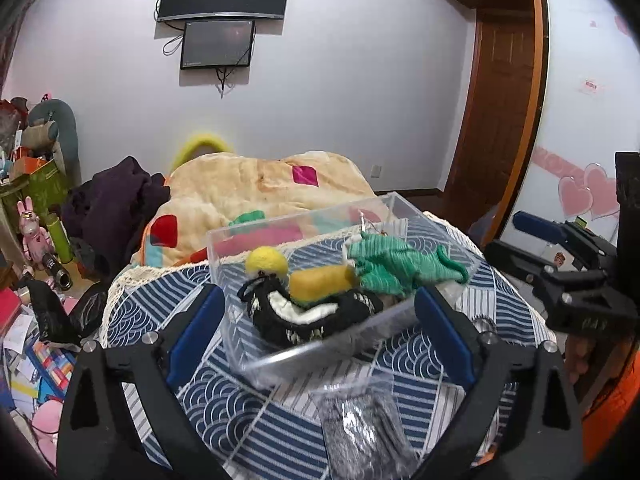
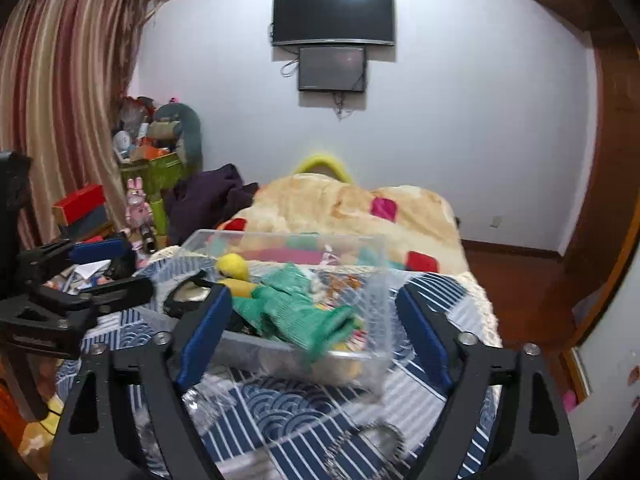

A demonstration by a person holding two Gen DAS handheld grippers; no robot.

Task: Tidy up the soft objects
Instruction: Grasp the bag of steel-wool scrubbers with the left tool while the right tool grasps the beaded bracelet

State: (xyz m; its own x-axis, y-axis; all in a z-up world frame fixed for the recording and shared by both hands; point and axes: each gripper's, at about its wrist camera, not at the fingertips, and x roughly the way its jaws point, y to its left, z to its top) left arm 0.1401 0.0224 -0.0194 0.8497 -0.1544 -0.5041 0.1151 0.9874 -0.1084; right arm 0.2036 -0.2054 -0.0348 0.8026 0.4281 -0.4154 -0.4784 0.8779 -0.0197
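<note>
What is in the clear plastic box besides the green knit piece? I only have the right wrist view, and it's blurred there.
Observer: The left wrist view shows a black knitted item with white lining in the clear plastic box, left of the green knit piece.
Operator: Where does the yellow roll sit?
Observer: The yellow felt cylinder rests on the black knitted item, right of the yellow felt ball.
Operator: Is anything outside the box?
Observer: A crinkled clear bag with grey contents lies on the blue patterned cloth, in front of the box.
</note>
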